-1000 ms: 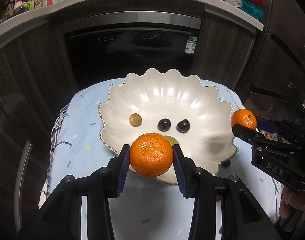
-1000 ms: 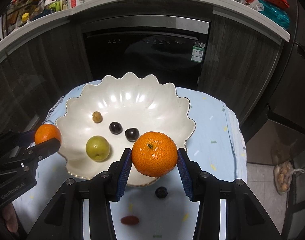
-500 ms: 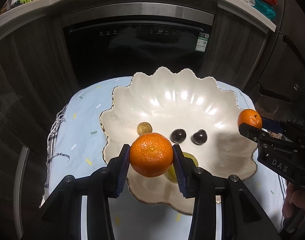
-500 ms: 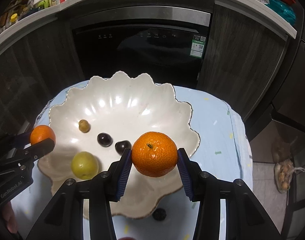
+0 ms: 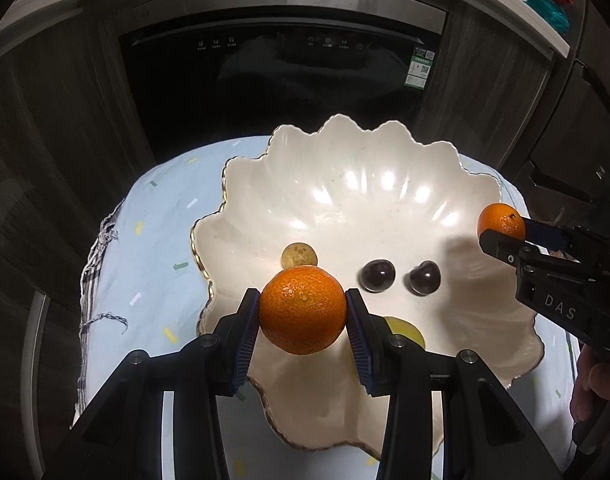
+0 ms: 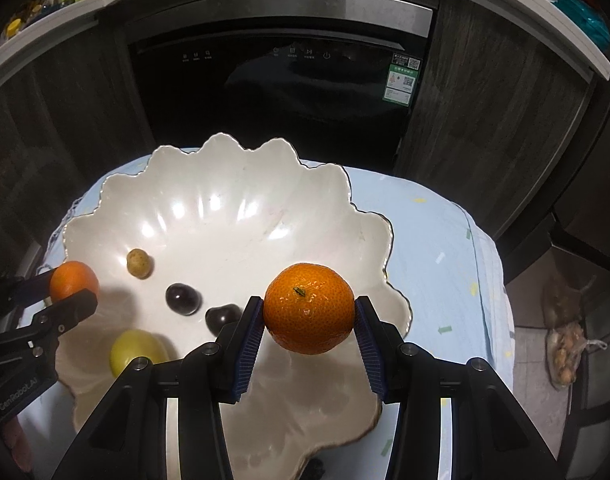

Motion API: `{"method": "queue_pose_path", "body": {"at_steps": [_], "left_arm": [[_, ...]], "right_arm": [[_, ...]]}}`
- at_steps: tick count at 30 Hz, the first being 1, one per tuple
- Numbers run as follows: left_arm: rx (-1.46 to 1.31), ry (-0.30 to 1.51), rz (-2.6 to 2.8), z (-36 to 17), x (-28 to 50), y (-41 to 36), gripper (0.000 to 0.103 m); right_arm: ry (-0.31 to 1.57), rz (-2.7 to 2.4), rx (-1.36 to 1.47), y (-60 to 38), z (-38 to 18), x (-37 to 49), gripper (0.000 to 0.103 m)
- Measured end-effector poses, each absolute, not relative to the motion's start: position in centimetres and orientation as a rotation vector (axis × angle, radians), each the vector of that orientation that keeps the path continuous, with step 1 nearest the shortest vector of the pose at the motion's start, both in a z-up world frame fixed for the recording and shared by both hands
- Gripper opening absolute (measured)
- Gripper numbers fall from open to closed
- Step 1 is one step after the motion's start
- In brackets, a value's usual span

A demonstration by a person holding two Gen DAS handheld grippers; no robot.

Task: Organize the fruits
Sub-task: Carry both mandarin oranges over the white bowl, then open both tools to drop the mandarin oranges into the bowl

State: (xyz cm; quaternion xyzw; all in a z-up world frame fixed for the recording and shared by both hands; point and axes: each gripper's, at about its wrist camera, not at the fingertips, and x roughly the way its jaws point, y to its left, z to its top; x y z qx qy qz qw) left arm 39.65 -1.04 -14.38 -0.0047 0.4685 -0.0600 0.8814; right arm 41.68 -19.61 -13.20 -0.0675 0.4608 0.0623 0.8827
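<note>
A white scalloped bowl (image 5: 345, 184) (image 6: 245, 184) sits on a light blue cloth. It holds a small tan fruit (image 5: 299, 255) (image 6: 138, 263), two dark cherries (image 5: 378, 276) (image 6: 181, 298) and a yellow-green fruit (image 6: 135, 350), partly hidden in the left wrist view (image 5: 405, 330). My left gripper (image 5: 303, 314) is shut on a mandarin (image 5: 303, 308) above the bowl's near left side; it also shows in the right wrist view (image 6: 73, 285). My right gripper (image 6: 309, 314) is shut on another mandarin (image 6: 309, 308) above the bowl's right side, also visible in the left wrist view (image 5: 501, 222).
The cloth-covered table (image 6: 437, 240) is small, with its edges close around the bowl. A dark dishwasher front (image 5: 281, 76) and cabinets stand behind. A bag of small fruits (image 6: 567, 354) lies on the floor at right.
Both grippers have moved forward with their mandarins, from the bowl's near rim to over its inside. The loose fruits on the cloth have dropped out of sight below.
</note>
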Motion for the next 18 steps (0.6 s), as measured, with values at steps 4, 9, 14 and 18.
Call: {"method": "queue_pose_path", "body": {"at_steps": [4,9,14,18], "left_arm": [[-0.015,0.999,-0.140,-14.8,40.1,-1.0,0.043],[0.003,0.988,-0.140,-14.9,40.0,-1.2,0.059],[0.005,0.964,-0.127,-14.3,39.9,-1.1,0.069],[0.005,0.955,-0.122,-13.9,39.6,-1.0,0.075]], "right_arm": [[0.971,0.136,-0.147,-19.5,-13.5,42.3,0.047],[0.974,0.133,-0.149,-19.4,-13.7,42.8,0.048],[0.948,0.111,-0.143,-19.6,-13.3,42.6,0.068],[0.918,0.099,-0.151,-19.4,-12.6,42.3,0.078]]}}
